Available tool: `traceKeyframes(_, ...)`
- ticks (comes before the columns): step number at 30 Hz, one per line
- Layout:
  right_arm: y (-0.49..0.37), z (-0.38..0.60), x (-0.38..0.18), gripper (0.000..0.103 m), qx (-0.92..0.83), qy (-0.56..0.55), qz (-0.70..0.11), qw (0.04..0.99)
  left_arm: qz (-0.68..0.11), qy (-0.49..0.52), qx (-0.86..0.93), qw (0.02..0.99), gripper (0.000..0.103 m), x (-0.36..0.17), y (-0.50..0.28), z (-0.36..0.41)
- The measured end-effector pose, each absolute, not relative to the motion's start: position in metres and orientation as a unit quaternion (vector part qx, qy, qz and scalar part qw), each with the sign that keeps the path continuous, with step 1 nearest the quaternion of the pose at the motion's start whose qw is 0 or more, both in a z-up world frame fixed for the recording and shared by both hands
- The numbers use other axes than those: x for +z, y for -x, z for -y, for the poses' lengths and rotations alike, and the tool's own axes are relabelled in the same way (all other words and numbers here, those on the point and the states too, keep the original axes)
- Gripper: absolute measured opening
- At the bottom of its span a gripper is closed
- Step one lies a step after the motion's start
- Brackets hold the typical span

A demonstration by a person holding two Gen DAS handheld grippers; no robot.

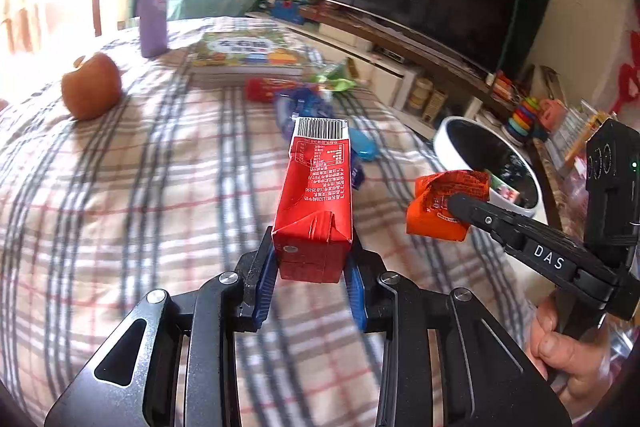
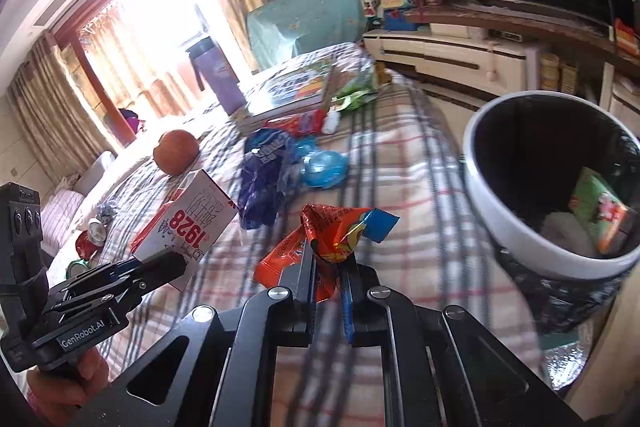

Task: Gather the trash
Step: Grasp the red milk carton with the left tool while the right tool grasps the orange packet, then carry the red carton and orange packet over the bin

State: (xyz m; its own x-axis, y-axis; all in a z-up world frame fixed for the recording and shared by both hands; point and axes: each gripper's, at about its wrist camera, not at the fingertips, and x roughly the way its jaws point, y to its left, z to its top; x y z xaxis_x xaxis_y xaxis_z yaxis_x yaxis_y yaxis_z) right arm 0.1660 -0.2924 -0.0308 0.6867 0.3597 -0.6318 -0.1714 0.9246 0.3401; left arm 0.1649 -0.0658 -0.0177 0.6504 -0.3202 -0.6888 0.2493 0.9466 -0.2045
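- Plaid cloth (image 1: 160,187) in grey, red and cream covers the surface; a dark television and a low shelf of toys sit toward 1 o'clock in the left wrist view.
- Left gripper (image 1: 312,267) is clamped on the base of a red drink carton (image 1: 316,195), which juts forward toward 12 o'clock.
- Right gripper (image 2: 328,267) is pinched tight on a crumpled orange wrapper (image 2: 332,235), held above the cloth.
- White-rimmed bin (image 2: 476,163), at 2 o'clock in the right wrist view, stands beside the table edge and already holds a green packet and pale scraps.
- Risk: the carton is gripped only at one end, so a tilt could lever it loose, in my judgement.
- Risk: the wrapper is thin and slick; it may slip out before reaching the bin.
- Risk: both grippers heading for one opening could collide, or a drop could land on the rim and fall outside.
- Count: two grippers, one carton, one orange wrapper, one bin.
- Litter on the cloth: one blue wrapper (image 2: 262,179), one blue crumpled ball (image 2: 324,169), one red packet (image 2: 298,123), one green wrapper (image 2: 354,95).
- Not trash, probably: one apple (image 1: 92,87), one purple flask (image 1: 152,11), one picture book (image 1: 244,53).
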Motion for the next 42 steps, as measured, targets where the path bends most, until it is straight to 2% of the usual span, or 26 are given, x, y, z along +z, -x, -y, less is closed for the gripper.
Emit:
traceKeyframes(19,-0.141,0.366,-0.021,0.009,0.075,-0.134,-0.357,0.921,-0.379,-0.003,-0.243,0.893,0.029,-0.003,-0.162,0.161)
traceKeyframes(42,-0.136,0.433,-0.006,0.006,0.026,-0.145,-0.335,0.931,-0.374,-0.043,-0.275,0.885,0.029,0.005,-0.177,0.223)
